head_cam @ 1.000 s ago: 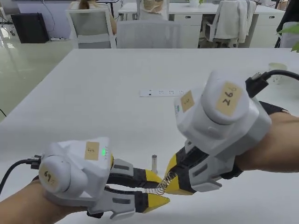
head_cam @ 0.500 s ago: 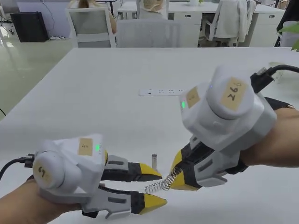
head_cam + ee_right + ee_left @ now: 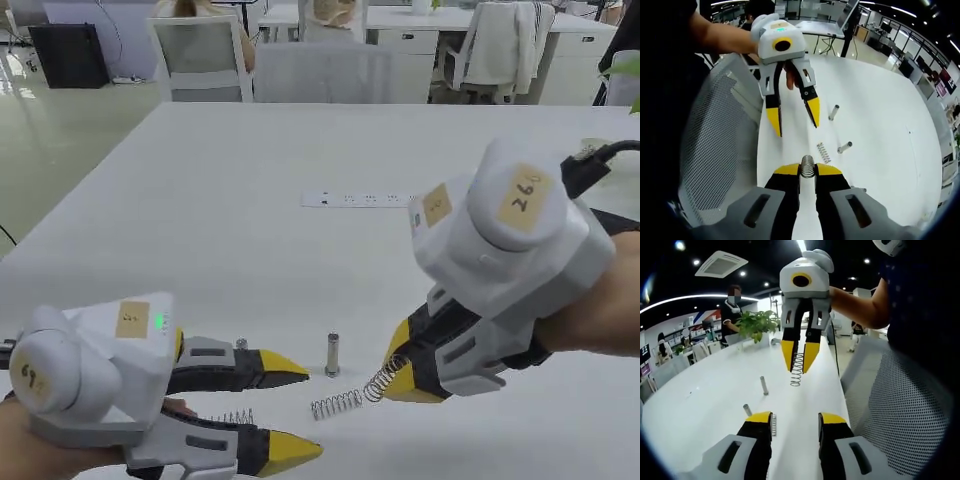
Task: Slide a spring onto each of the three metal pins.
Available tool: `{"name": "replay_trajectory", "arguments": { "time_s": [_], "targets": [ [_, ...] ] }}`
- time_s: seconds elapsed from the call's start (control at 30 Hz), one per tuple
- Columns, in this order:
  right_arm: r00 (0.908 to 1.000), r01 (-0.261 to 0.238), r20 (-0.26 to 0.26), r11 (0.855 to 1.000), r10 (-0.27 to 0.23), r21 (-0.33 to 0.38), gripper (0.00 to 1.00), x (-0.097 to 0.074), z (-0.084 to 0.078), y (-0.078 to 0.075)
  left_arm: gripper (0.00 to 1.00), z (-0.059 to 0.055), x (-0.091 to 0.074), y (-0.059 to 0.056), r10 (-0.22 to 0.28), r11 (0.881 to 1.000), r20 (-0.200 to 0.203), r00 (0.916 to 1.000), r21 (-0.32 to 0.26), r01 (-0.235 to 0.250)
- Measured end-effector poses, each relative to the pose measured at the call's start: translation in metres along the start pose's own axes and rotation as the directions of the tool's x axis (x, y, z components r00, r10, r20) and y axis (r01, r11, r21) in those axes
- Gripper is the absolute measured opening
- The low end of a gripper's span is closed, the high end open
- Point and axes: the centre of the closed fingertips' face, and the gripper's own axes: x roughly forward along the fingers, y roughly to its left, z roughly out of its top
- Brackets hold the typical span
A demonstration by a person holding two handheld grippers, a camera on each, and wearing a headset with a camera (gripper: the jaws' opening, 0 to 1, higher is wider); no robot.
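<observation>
Steel coil spring [image 3: 345, 400], thin and silver: I hold it pinched at one end in the closed right tongs [image 3: 400, 376]. The rest of it slants down and away from the yellow tips toward the white tabletop [image 3: 250, 250]. I cannot tell whether its free end touches the surface.

Short upright metal pin [image 3: 332, 355]: it stands between the two tongs, just beside the spring's middle and nearer the right tongs. Its axis is vertical while the spring's runs closer to flat. I judge the spring has to be tipped upright and its free end brought over the pin's top.

Left tongs [image 3: 296, 410]: spread wide and gripping nothing, with the tips facing the spring's free end.

Second pin [image 3: 241, 344]: mostly hidden behind the upper left tip, so I see little more than its top.

Loose spring [image 3: 237, 417]: it lies flat on the tabletop, partly cut off by the lower arm of the left tongs.

Pin count: I make out two. The body of the left tongs covers part of the tabletop, and I cannot tell whether a third pin stands there.
</observation>
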Motion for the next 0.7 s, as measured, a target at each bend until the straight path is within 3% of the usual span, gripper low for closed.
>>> {"name": "replay_trajectory", "arguments": {
  "time_s": [0.37,0.7],
  "targets": [
    [0.9997,0.020,-0.013,1.000,-0.019,0.016,0.08,-0.006,-0.009,-0.010,0.35,-0.019,-0.028,0.011,0.098,0.993,0.008,0.9952,-0.073,-0.097],
    [0.9983,0.055,-0.023,0.997,-0.054,0.052,0.08,-0.015,-0.018,-0.027,0.41,-0.032,-0.048,0.020,0.199,0.972,0.021,0.9797,-0.131,-0.195]
  ]
}}
